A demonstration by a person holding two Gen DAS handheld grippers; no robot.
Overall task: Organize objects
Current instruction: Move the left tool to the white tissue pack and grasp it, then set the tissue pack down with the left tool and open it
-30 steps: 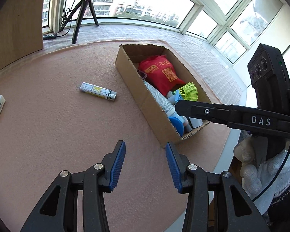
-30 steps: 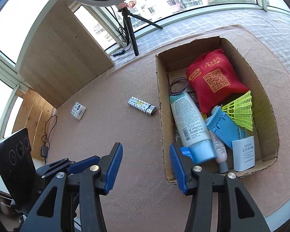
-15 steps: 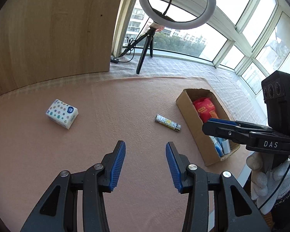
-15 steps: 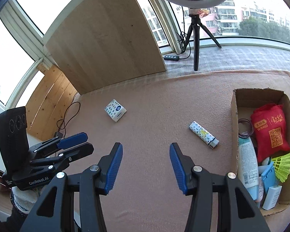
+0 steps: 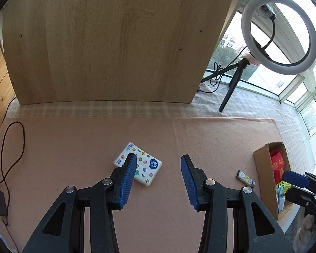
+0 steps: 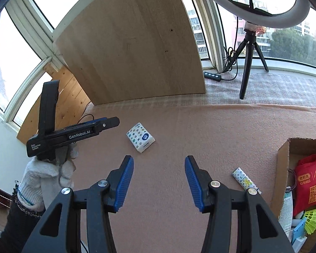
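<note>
Two strays: tissue pack (image 5: 139,166), lighter (image 5: 245,178) beside cardboard box (image 5: 263,179).
Left gripper (image 5: 158,181): jaws apart, pack at left fingertip.
Right gripper (image 6: 159,184): jaws apart, empty.

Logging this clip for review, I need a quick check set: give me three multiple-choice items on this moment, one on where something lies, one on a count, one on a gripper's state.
1. Where does the patterned tissue pack lie?
A. Inside the cardboard box
B. On the pink mat, in front of the left gripper
C. On the window ledge by the tripod

2. How many loose items lie on the pink mat outside the cardboard box?
A. Two
B. Four
C. None

3. What is the state of the left gripper?
A. Shut on the lighter
B. Shut on nothing
C. Open, holding nothing

Answers: 1 B, the pack rests on the mat just beyond the left gripper's fingertips. 2 A, only the pack and the lighter lie outside the box. 3 C, its jaws stand wide apart with bare mat between them.
</note>
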